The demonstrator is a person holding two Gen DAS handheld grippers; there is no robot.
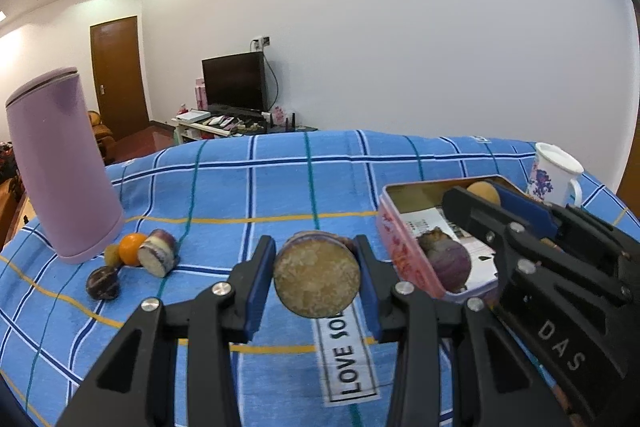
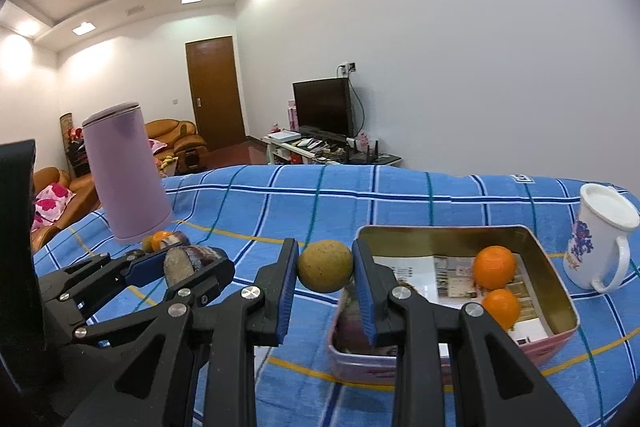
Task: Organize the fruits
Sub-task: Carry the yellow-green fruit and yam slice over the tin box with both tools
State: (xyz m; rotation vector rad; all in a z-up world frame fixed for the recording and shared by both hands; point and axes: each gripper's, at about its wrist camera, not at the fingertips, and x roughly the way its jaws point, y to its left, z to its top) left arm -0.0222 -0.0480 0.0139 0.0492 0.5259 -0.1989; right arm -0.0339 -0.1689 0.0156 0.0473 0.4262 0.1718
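Presently both tools are hovering side by side over the bench, which is draped in a blue plaid cloth point(image 1: 280, 187). The left tool point(image 1: 316, 279) is clamping a purple-skinned fruit slice point(image 1: 316, 277), its pale cut face turned toward the camera, pads pressing on either side. The right tool point(image 2: 325, 267) is gripping a small round tan fruit point(image 2: 325, 265) between its blue pads, just beside the near left corner of the pink tin point(image 2: 560, 291). Inside that tin, two oranges point(image 2: 494, 267) are sitting together by the right wall on a printed paper lining, and a dark purple round fruit point(image 1: 450, 263) is lying at the near left end, partly hidden by the right tool in its own view. Far left on the cloth, beside the base of a tall lilac canister point(image 1: 60, 167), loose fruit is waiting: an orange point(image 1: 132, 248), another purple-skinned slice point(image 1: 158, 253), a dark purple ball point(image 1: 103, 282) and a small yellowish piece too small to name. A white floral mug point(image 2: 600, 243) is standing just right of the tin. A label reading LOVE SOUL point(image 1: 348, 359) is showing on the cloth.
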